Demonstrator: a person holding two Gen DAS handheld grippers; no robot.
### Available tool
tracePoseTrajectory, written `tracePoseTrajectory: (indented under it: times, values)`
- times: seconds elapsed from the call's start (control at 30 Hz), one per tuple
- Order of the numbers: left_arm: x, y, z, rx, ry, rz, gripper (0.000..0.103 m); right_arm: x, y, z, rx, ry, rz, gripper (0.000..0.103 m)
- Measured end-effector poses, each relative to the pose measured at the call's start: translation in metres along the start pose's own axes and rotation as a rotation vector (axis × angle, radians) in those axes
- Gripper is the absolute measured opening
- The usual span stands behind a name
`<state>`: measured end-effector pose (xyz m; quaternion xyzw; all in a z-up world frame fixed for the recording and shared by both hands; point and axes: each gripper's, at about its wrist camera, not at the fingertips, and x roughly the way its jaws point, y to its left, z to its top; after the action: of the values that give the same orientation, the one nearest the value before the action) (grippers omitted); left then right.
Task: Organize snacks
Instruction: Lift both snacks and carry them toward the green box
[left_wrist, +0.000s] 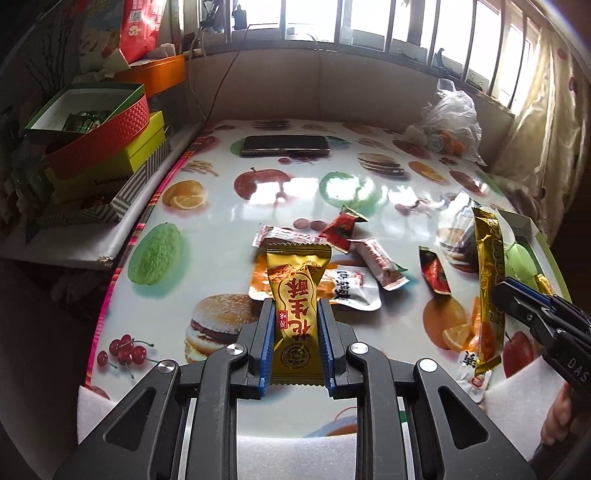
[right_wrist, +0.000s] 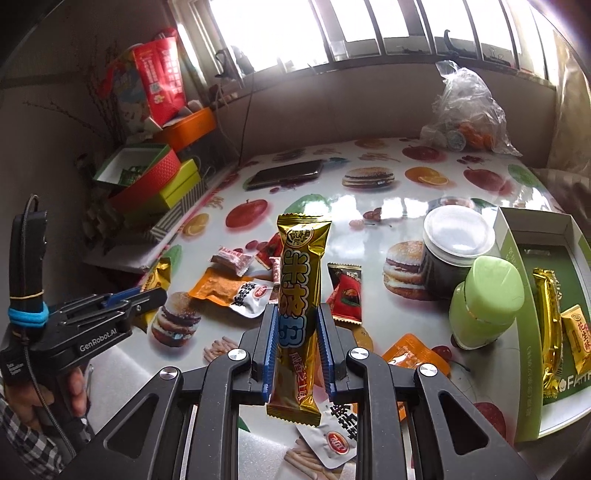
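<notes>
Your right gripper (right_wrist: 295, 325), clamped on the long gold bar (right_wrist: 298, 314) held upright, is nearer the green box (right_wrist: 517, 236) at that view's right edge, while your left gripper (left_wrist: 296, 332) pinches the short gold packet (left_wrist: 295, 314).

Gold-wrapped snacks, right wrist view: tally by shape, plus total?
Long gold bars: 2, one in the jaws of the right gripper, one in the green box
Short gold packets: 2, one in the jaws of the left gripper, one in the box
Total: 4
</notes>
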<state>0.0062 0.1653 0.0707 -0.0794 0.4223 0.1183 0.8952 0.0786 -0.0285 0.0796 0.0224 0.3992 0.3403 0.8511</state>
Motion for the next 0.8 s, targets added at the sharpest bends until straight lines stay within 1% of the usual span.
tracePoseTrajectory:
  times: [0.43, 0.8]
  values:
    - [-0.015, -0.048, 0.006, 0.061, -0.029, -0.068, 0.023, -0.035, -0.023, -0.002, 0.033, -0.042, -0.04, 0.019]
    - [-0.021, -0.102, 0.015, 0.117, -0.043, -0.162, 0.023, -0.065, -0.056, -0.004, 0.089, -0.077, -0.103, 0.019]
